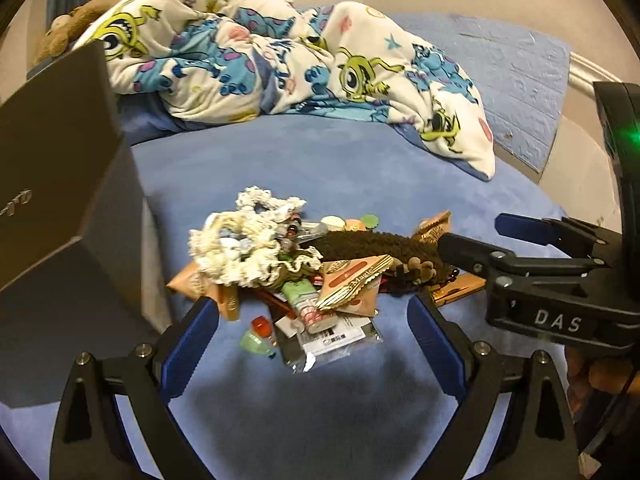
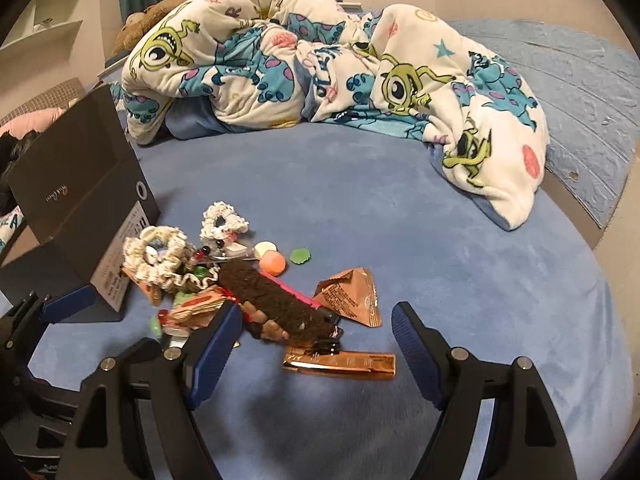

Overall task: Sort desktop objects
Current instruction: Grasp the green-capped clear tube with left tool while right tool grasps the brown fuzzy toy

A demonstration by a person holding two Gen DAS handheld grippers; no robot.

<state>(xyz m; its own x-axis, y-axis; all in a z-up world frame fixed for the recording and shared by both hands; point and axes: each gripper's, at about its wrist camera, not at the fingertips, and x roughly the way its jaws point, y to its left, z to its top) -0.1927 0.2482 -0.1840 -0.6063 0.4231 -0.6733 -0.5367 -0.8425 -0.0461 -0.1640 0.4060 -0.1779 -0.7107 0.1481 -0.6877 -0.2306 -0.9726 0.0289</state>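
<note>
A pile of small objects lies on the blue bed sheet: cream crocheted scrunchies (image 1: 244, 244) (image 2: 156, 256), a brown fuzzy hair clip (image 1: 380, 246) (image 2: 276, 300), snack packets (image 1: 352, 280) (image 2: 352, 296), a copper bar packet (image 2: 340, 364), a green tube (image 1: 306, 304) and round colored pieces (image 2: 272, 260). My left gripper (image 1: 314, 316) is open and empty, just in front of the pile. My right gripper (image 2: 314, 320) is open and empty, fingers either side of the clip's near end; it also shows at the right of the left wrist view (image 1: 472, 236).
A dark open box (image 1: 60, 184) (image 2: 80, 196) stands left of the pile. A cartoon-print blanket (image 1: 280, 60) (image 2: 340, 60) is bunched at the back. A brown plush toy (image 1: 72, 28) lies at the far left. The bed edge (image 2: 592, 200) runs at the right.
</note>
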